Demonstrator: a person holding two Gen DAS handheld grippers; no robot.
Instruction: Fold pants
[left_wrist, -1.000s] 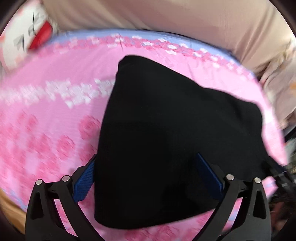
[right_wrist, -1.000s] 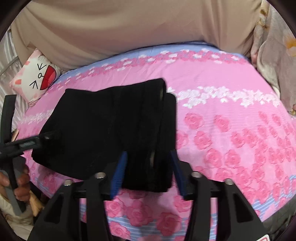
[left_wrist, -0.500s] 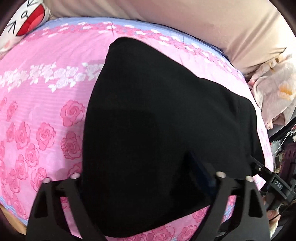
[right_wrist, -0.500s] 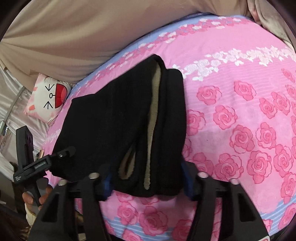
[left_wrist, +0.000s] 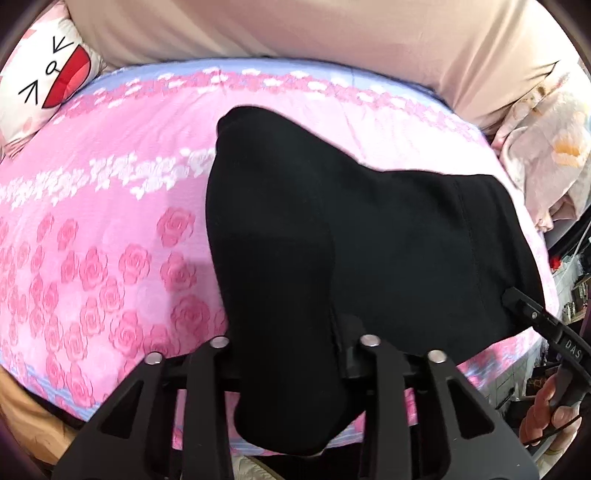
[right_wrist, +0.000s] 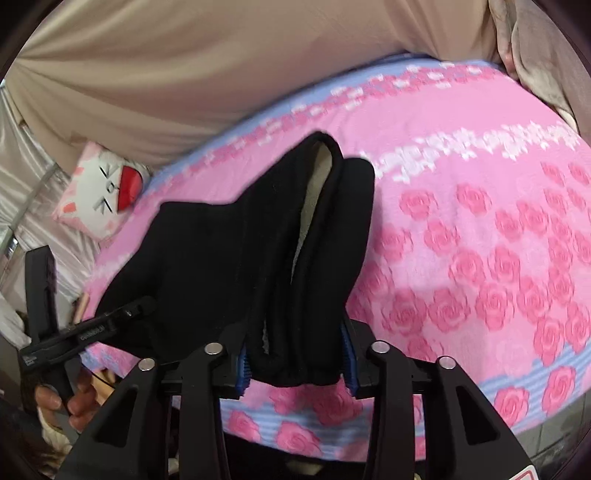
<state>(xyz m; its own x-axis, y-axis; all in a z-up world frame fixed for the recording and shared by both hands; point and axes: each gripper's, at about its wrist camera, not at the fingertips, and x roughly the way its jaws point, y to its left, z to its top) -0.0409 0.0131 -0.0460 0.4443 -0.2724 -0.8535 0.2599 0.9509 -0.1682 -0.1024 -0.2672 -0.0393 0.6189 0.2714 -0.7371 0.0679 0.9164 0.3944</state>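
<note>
Black pants (left_wrist: 369, 240) lie folded on a pink rose-print bed sheet (left_wrist: 110, 221). My left gripper (left_wrist: 288, 343) is closing, and a bunched near corner of the pants fills the gap between its fingers and hangs below them. My right gripper (right_wrist: 295, 354) is also closing; its blue pads (right_wrist: 242, 363) press both sides of the thick folded edge of the pants (right_wrist: 221, 258), where a pale lining shows. Each gripper appears in the other's view: the right gripper's tip (left_wrist: 528, 314) at the pants' right corner, the left gripper's tip (right_wrist: 122, 317) at their left corner.
A white cartoon-face pillow (left_wrist: 48, 81) sits at the bed's far left corner. A beige cloth (left_wrist: 332, 29) backs the bed, and a floral blanket (left_wrist: 554, 155) is heaped at the right. The bed's near edge lies just under both grippers. A hand (right_wrist: 74, 402) holds the left gripper's handle.
The left jaws went from wide apart around the pants to closed on a bunch of fabric. The right jaws narrowed onto the folded edge, and the right view tilted.
</note>
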